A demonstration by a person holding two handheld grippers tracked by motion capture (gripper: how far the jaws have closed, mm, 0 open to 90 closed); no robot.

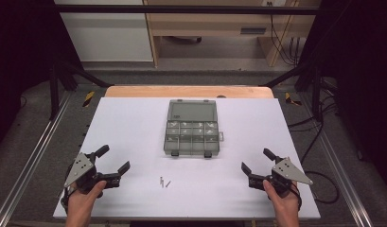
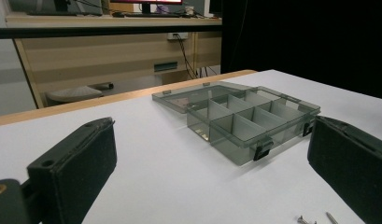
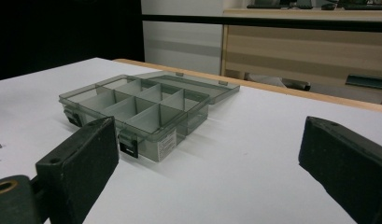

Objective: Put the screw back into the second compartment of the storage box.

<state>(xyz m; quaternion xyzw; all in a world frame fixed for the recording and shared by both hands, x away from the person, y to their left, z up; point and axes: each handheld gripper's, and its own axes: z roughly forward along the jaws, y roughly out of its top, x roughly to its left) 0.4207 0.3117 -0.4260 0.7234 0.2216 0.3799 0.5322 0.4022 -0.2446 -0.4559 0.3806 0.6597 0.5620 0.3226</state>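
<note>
A grey see-through compartment box point(image 1: 191, 134) lies in the middle of the white table point(image 1: 134, 123) with its lid folded back flat; small parts sit in several compartments. The same box point(image 2: 254, 123) point(image 3: 137, 112) lies ahead of each gripper's jaws. Two small screws point(image 1: 164, 182) point(image 2: 314, 218) rest on the table in front of the box. My left gripper point(image 1: 113, 160) is open near the front left, held in a hand, nothing between its jaws. My right gripper point(image 1: 258, 161) is open near the front right, also empty.
A wooden table edge point(image 1: 189, 91) runs behind the white surface. Metal frame rails point(image 1: 30, 161) flank the table. A wooden cabinet point(image 1: 215, 23) stands farther back, with cables point(image 1: 288, 47) hanging beside it.
</note>
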